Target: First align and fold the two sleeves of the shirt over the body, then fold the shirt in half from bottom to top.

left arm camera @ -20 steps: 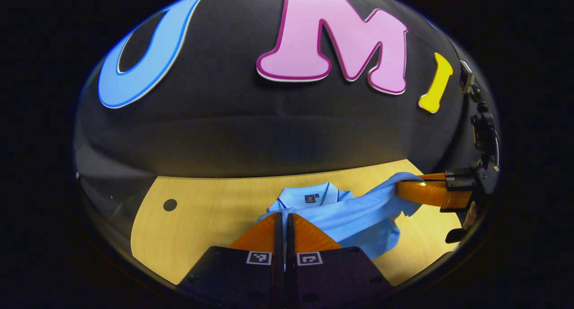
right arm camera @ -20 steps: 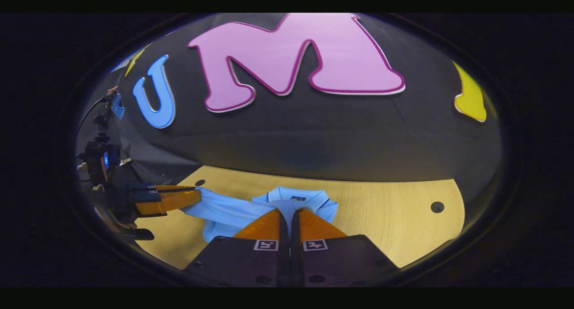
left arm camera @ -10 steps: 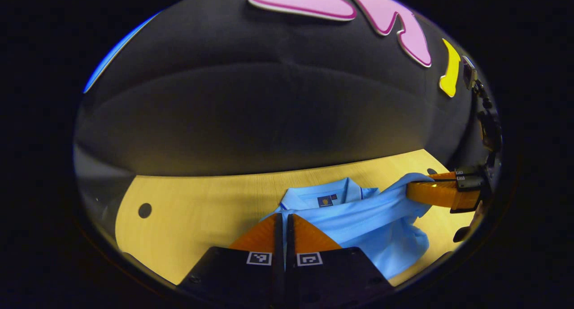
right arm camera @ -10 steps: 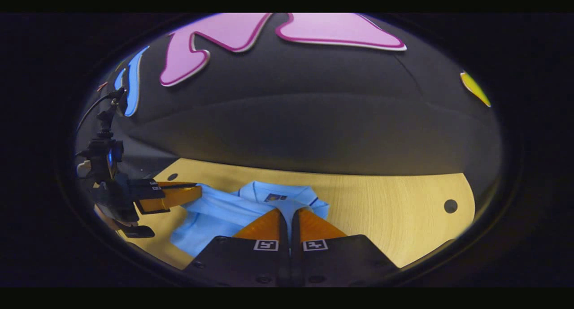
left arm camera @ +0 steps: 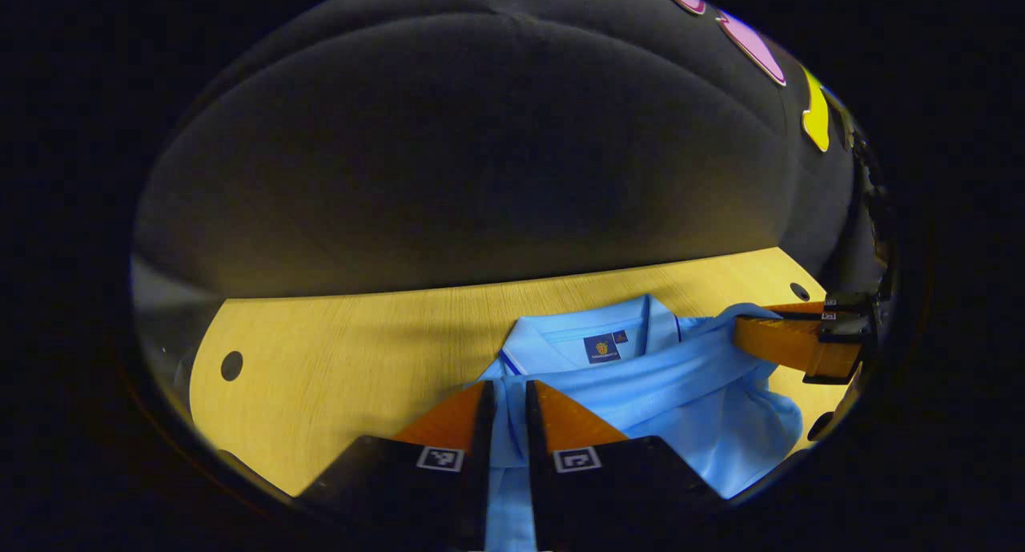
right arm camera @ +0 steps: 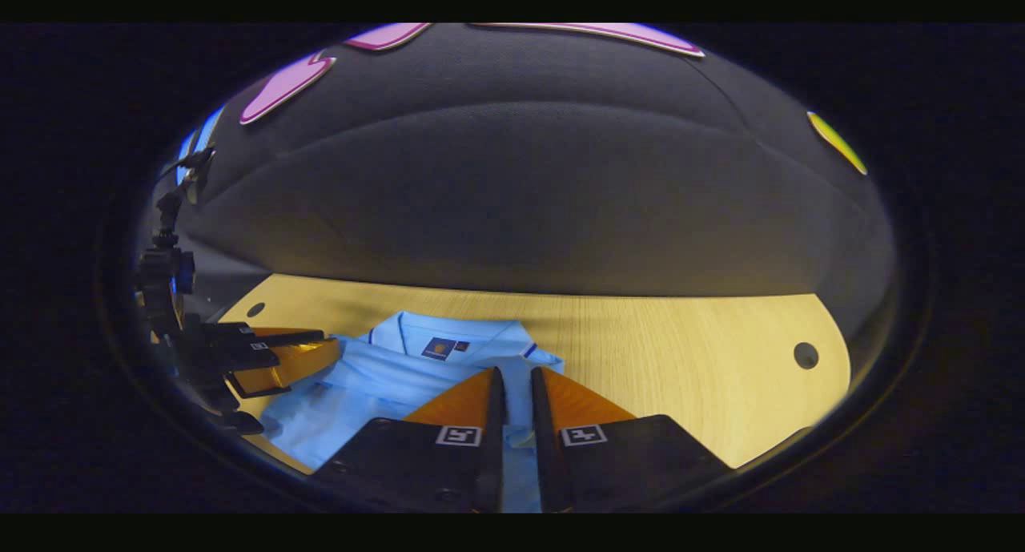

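Left gripper view: left gripper (left arm camera: 506,392) narrowly parted over shirt (left arm camera: 681,400) | right gripper (right arm camera: 512,380) narrowly parted, shirt between.

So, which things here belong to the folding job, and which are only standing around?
Belong to the job:
- blue shirt, folded on itself, collar away from the grippers
- left gripper, fingers slightly apart over the cloth
- right gripper, likewise

Only around:
- wooden table
- black cloth wall
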